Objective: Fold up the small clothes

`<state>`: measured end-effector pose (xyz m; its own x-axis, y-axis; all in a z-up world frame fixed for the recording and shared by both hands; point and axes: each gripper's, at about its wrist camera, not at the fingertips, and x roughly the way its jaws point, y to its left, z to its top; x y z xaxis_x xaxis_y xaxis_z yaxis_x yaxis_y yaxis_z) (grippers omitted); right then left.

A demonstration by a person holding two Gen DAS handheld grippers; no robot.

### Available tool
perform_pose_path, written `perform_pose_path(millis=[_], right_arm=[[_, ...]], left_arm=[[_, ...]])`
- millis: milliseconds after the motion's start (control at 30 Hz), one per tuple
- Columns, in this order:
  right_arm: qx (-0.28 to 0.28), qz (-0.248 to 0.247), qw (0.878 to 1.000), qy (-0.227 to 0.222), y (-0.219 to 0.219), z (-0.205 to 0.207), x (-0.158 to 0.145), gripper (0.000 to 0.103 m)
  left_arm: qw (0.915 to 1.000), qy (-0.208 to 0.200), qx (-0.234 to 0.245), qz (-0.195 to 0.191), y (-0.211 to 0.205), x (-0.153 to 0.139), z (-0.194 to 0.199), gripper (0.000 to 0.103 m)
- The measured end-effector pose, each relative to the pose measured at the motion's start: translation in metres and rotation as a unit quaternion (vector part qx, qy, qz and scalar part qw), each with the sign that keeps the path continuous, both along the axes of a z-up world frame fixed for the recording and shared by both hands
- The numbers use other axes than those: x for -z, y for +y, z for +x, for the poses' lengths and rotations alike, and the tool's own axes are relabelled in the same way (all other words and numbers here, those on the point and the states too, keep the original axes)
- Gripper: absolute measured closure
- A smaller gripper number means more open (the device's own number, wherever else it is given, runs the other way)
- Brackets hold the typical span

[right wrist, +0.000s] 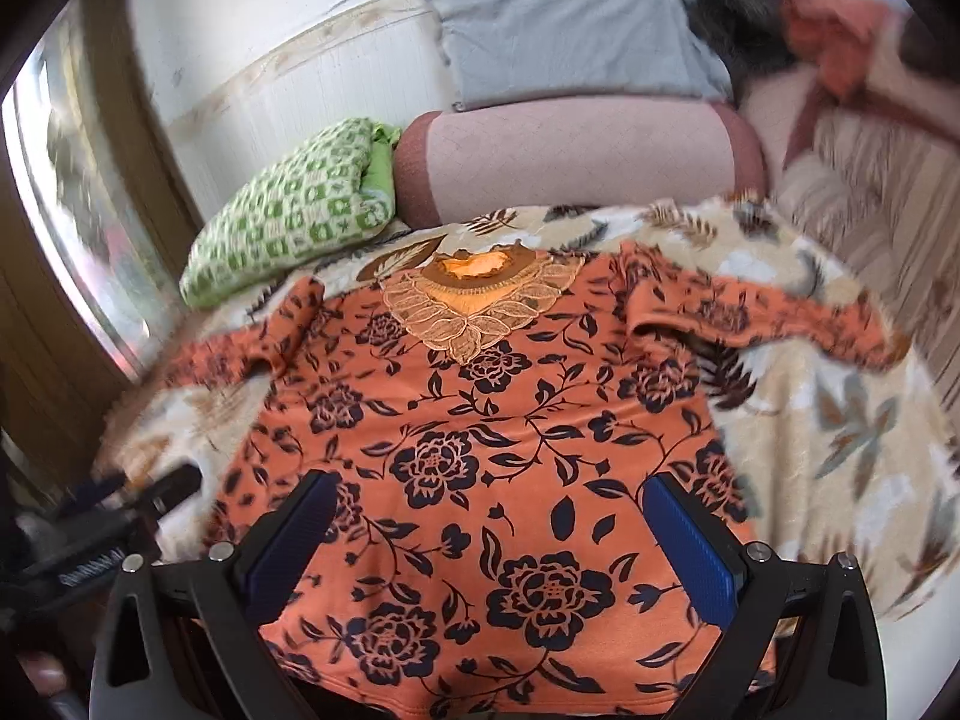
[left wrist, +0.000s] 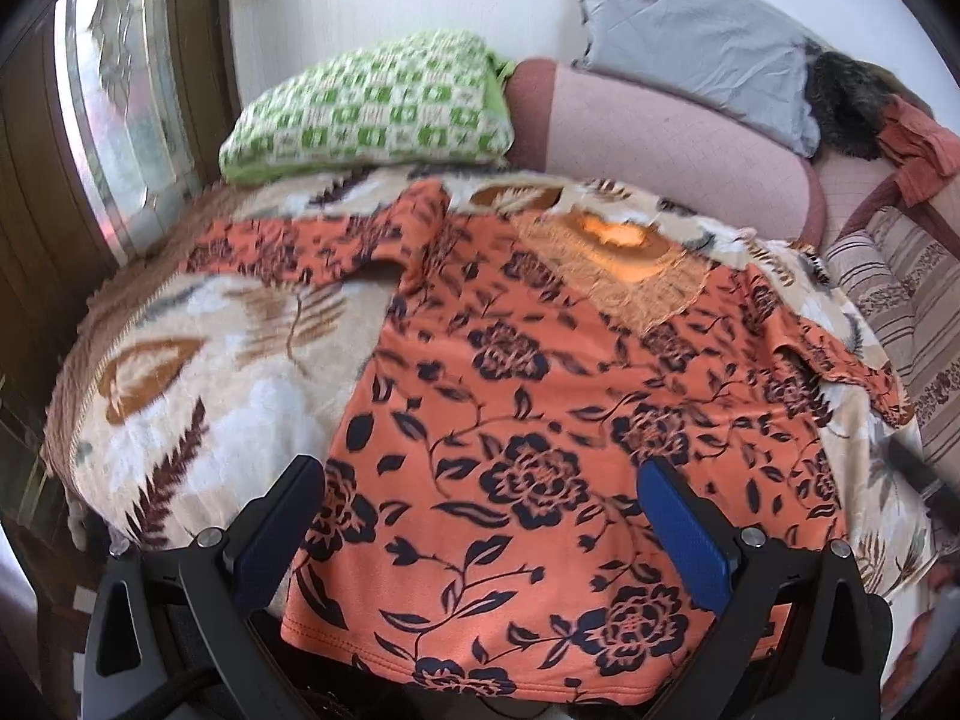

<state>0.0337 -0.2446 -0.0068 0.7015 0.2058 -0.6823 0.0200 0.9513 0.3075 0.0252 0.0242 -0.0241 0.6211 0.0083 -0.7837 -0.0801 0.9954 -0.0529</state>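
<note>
An orange top (left wrist: 540,396) with dark floral print and a lace neckline lies flat, front up, on a patterned blanket (left wrist: 198,360), both sleeves spread out. My left gripper (left wrist: 480,480) hovers open over the hem's left part, nothing between its blue pads. The right wrist view shows the same top (right wrist: 480,420) with the lace collar (right wrist: 480,306) at the far end. My right gripper (right wrist: 489,492) is open above the hem, empty. The left gripper (right wrist: 150,498) shows blurred at the lower left of that view.
A green-and-white checked pillow (left wrist: 372,108) lies beyond the top at the back left. A pink bolster (left wrist: 678,150) and a grey cushion (left wrist: 696,42) sit against the wall. A striped sofa cushion (left wrist: 900,300) is on the right, a window (left wrist: 108,108) on the left.
</note>
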Motion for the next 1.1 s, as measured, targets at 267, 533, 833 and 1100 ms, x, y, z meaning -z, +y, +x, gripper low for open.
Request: perform_pose_path(millis=[267,533,833,1100], right_arm=[[0.205,0.221,0.954,-0.007,-0.203,0.019,0.059,0.0],[0.31,0.376,0.873,0.014,-0.336,0.074,0.134,0.005],[0.353,0.386,0.851,0.047,-0.369,0.126,0.175,0.055],[0.24,0.196,0.95,-0.028,-0.291,0.175,0.063,0.096]], left_arm=[[0.9985,0.052,-0.008,0.016,0.011,0.042,0.019,0.0],[0.9937,0.1,0.008,0.049,-0.002,0.077,0.042,0.0],[0.9927,0.112,0.007,0.044,0.007,0.096,0.066,0.0],[0.9941,0.106,-0.021,0.003,0.038,0.105,0.065,0.0]])
